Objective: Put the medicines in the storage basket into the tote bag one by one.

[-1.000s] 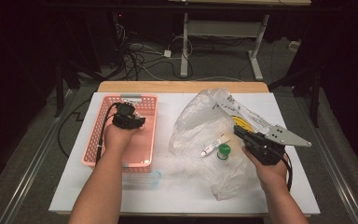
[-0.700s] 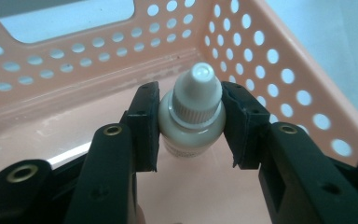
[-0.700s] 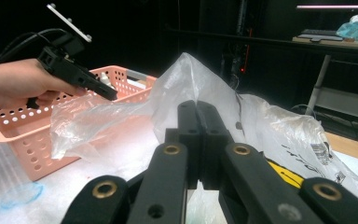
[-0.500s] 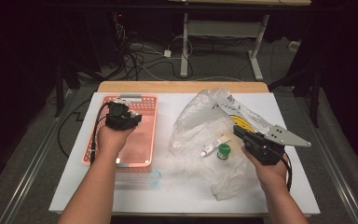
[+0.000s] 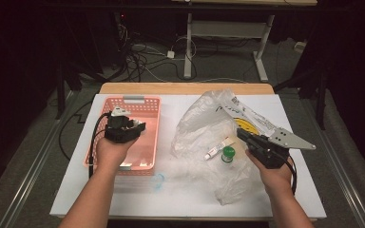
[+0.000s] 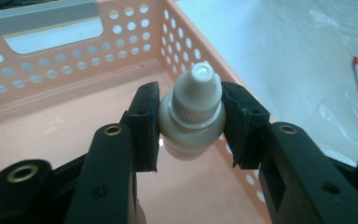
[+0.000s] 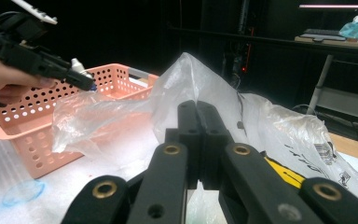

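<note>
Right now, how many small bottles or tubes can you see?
3: dropper bottle in the left gripper over the basket; green-capped bottle and tube on the plastic bag. More may be hidden.

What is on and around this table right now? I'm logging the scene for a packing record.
Small white plastic dropper bottle: one, white, clamped in the left claw above the basket.
Pink perforated plastic basket: one, pink, table's left side.
Clear crinkled plastic bag: one, transparent with yellow print, table's right side.
Green-capped small bottle: one, green, on the bag.
Thin white tube: one, white, beside the green cap.
White table: one.
Left claw: black, shut on the bottle.
Right claw: black, shut, at the bag.
</note>
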Available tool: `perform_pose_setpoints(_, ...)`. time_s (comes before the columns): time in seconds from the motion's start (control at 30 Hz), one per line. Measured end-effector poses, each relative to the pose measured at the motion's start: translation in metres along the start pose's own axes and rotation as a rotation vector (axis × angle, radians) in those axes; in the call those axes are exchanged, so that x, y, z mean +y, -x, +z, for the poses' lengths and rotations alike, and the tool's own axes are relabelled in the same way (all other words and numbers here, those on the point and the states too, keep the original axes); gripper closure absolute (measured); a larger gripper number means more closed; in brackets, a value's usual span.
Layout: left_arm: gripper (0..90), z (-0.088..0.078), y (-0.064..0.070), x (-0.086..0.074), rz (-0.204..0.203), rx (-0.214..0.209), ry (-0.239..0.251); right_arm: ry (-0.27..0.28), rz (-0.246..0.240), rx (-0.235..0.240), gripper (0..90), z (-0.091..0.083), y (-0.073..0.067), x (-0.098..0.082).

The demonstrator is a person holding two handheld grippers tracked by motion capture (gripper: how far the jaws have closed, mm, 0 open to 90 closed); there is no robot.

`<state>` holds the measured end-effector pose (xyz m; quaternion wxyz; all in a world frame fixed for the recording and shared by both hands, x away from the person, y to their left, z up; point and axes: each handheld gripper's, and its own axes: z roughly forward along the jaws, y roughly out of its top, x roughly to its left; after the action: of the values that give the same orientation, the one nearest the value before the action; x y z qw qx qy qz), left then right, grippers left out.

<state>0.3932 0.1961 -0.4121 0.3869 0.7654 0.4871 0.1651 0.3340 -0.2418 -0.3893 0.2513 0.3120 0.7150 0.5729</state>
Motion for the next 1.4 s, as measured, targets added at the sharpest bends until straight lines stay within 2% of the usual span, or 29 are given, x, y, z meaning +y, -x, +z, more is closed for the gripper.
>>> perform_pose_setpoints(0.17,57.8,-0.01,0.009,-0.007,0.017,-0.009,0.033,-0.002,-0.001,0.002,90.0,0.0,-0.001,0.0)
perform_pose_setpoints(0.27,57.8,-0.019,0.013,-0.01,0.003,-0.018,0.063,-0.003,-0.002,0.001,90.0,0.0,-0.001,0.0)
perform_pose_setpoints(0.37,57.8,-0.027,0.017,-0.015,0.019,-0.018,0.084,-0.003,-0.003,0.001,90.0,0.0,-0.001,0.0)
perform_pose_setpoints(0.57,57.8,-0.038,0.026,-0.028,0.049,-0.014,0.105,-0.006,-0.002,0.004,90.0,0.0,-0.001,0.0)
perform_pose_setpoints(0.63,57.8,-0.041,0.027,-0.034,0.04,-0.027,0.117,-0.007,-0.001,0.004,90.0,0.001,-0.002,-0.001)
perform_pose_setpoints(0.87,57.8,-0.046,0.032,-0.049,0.052,-0.044,0.137,-0.012,-0.005,0.008,90.0,0.002,-0.003,-0.001)
perform_pose_setpoints(1.03,57.9,-0.052,0.036,-0.051,0.069,-0.046,0.157,-0.019,-0.005,0.007,90.0,0.003,-0.003,-0.003)
perform_pose_setpoints(1.17,57.8,-0.059,0.044,-0.052,0.092,-0.06,0.183,-0.021,-0.007,0.009,90.0,0.003,-0.003,-0.003)
perform_pose_setpoints(1.4,57.8,-0.07,0.065,-0.046,0.132,-0.117,0.224,-0.018,-0.008,0.01,90.0,0.002,-0.003,-0.003)
